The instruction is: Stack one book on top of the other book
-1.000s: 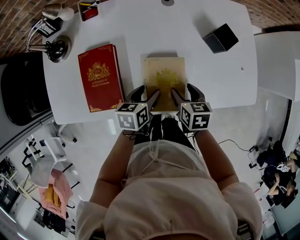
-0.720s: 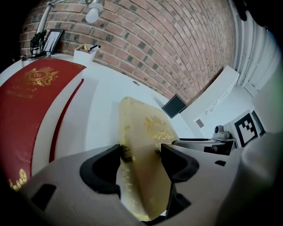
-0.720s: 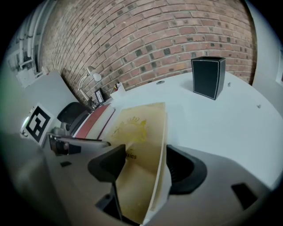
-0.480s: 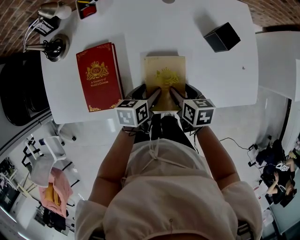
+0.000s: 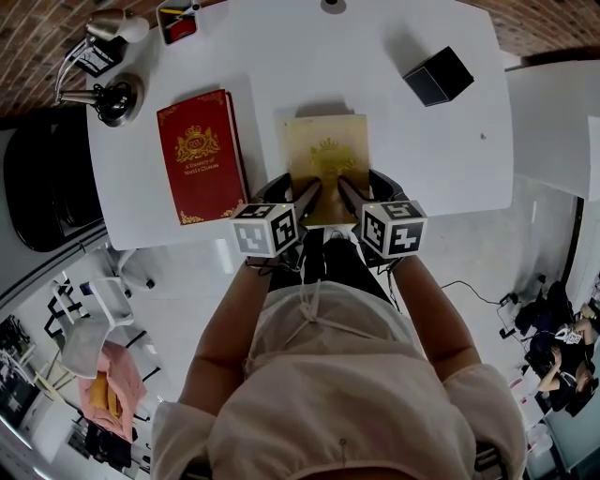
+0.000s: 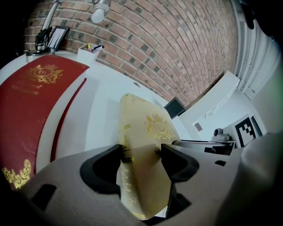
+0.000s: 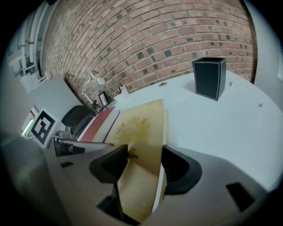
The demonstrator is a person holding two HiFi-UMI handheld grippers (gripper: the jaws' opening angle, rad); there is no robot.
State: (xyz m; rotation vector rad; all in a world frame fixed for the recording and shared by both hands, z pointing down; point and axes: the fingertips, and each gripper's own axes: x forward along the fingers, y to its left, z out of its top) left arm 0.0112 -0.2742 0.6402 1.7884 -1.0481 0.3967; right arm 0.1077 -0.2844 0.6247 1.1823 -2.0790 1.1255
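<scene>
Left gripper [image 5: 292,192]: both fingers [image 6: 99,170] closed on the near end of the cream book [image 5: 326,155], one pad on the gold-printed cover, the other against the spine side. Jaws stand wide, since the thickness of the book fills the gap.

Right gripper [image 5: 367,190]: jaws have just been closing, with the same cream book between them. In the right gripper view the fingers [image 7: 177,170] meet the book, one on the cover and one at the page-edge side. Also a wide grip.

The two grippers sit side by side at the book's near short edge, left one toward the spine corner, right one toward the page corner. Marker cubes [image 5: 265,230] are just nearer than the edge of the table [image 5: 375,56].

Cream book: middle of the table, at its near edge. Long axis runs near to far, cover up, spine facing left, pages right. Far end looks down on the table; cannot tell whether the near end is clear of the surface.

Red book [image 5: 200,155]: flat on the table to the left of the cream one, apart from it, cover up. Long axis also near to far, slightly skewed. Nothing lies on it.

Black box [image 5: 439,76] at far right, well apart. Desk lamp [image 5: 117,97] and pen holder [image 5: 178,21] at the far left corner.
</scene>
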